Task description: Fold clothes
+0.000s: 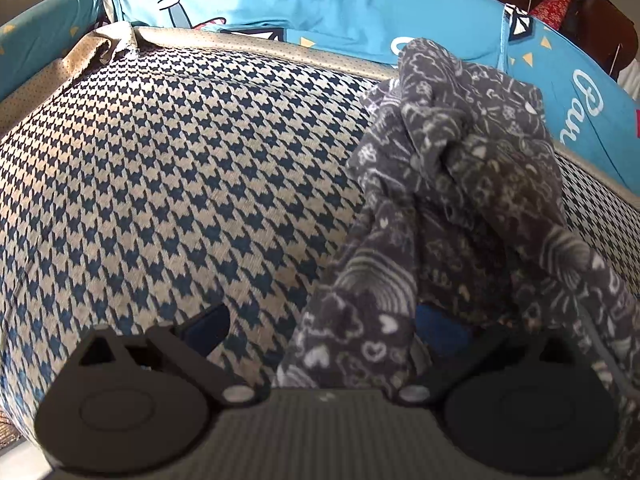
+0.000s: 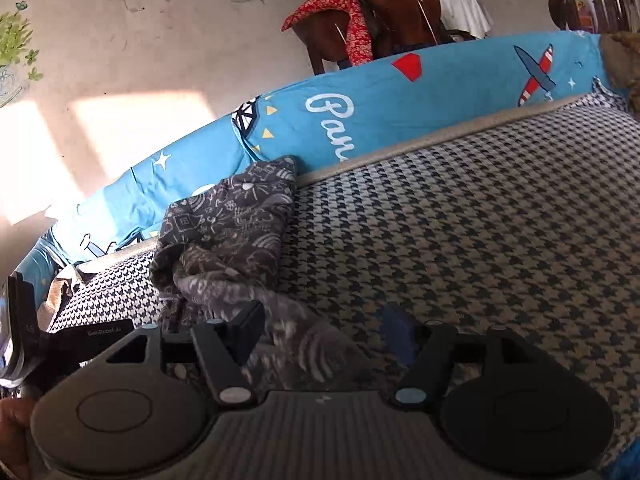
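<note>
A grey garment with white doodle print lies crumpled on the houndstooth cover, at the right of the left wrist view. My left gripper is open, with the cloth draped between its blue pads and over the right pad. In the right wrist view the garment lies bunched at the left. My right gripper is open, with a fold of the cloth lying between its fingers. The other gripper shows at the far left.
A bright blue printed sheet runs along the far edge of the houndstooth cover. Behind it stand a dark wooden chair with a red cloth and a pale wall.
</note>
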### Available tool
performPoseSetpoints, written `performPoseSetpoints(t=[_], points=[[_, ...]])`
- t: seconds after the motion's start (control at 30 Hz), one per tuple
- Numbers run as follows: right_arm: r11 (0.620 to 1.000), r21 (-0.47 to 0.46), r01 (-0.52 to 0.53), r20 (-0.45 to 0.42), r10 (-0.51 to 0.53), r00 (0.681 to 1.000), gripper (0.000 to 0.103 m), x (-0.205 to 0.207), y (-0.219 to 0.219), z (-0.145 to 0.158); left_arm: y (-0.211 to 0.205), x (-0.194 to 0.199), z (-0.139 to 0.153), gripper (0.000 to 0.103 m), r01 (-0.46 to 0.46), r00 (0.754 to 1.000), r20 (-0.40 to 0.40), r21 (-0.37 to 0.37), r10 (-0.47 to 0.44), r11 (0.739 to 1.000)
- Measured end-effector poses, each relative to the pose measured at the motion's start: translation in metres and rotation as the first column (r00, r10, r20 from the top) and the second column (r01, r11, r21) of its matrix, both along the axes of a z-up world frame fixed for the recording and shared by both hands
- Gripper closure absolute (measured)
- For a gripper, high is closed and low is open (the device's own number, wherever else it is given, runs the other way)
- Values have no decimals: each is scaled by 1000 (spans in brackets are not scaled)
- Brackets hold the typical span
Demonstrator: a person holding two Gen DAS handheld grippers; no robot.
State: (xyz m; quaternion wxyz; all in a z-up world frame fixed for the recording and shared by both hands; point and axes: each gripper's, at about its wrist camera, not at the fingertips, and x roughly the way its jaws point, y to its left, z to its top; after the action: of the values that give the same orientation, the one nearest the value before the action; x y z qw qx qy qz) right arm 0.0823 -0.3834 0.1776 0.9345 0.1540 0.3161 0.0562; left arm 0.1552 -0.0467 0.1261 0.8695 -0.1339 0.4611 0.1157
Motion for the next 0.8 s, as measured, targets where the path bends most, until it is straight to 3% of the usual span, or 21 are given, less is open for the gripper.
performPoseSetpoints(t=[0.13, 0.37, 0.43, 0.5, 0.53, 0.6, 0.8], points=[[999, 9, -39, -31, 40, 999, 32, -8, 4, -13, -7, -17, -6, 0, 34, 999, 5, 23, -34, 999], [997, 62, -38, -28, 39, 999, 32, 2, 8, -24, 1, -37, -12, 0, 25, 1000, 12, -30, -25, 999], [997, 61, -41, -17, 42, 999, 42, 4, 12, -24, 3, -43, -12, 0, 18, 1000, 13, -41, -18, 999], [998, 55, -43, -8, 43, 999, 76, 5, 14, -25, 4, -49, -11, 0, 19, 1000, 18, -38, -18, 999], [997, 60, -46, -8, 46, 999, 80, 5, 15, -26, 4, -52, -10, 0, 19, 1000, 23, -32, -18, 999], [996, 70, -54, -3, 54, 999, 85, 4, 17, -27, 7, -58, -7, 0, 16, 999, 35, -30, -15, 999], [983, 81, -166, 109, 157, 982, 86, -25, 30, -9, 17, -72, -2, 0, 3, 999, 46, -13, -2, 1000]])
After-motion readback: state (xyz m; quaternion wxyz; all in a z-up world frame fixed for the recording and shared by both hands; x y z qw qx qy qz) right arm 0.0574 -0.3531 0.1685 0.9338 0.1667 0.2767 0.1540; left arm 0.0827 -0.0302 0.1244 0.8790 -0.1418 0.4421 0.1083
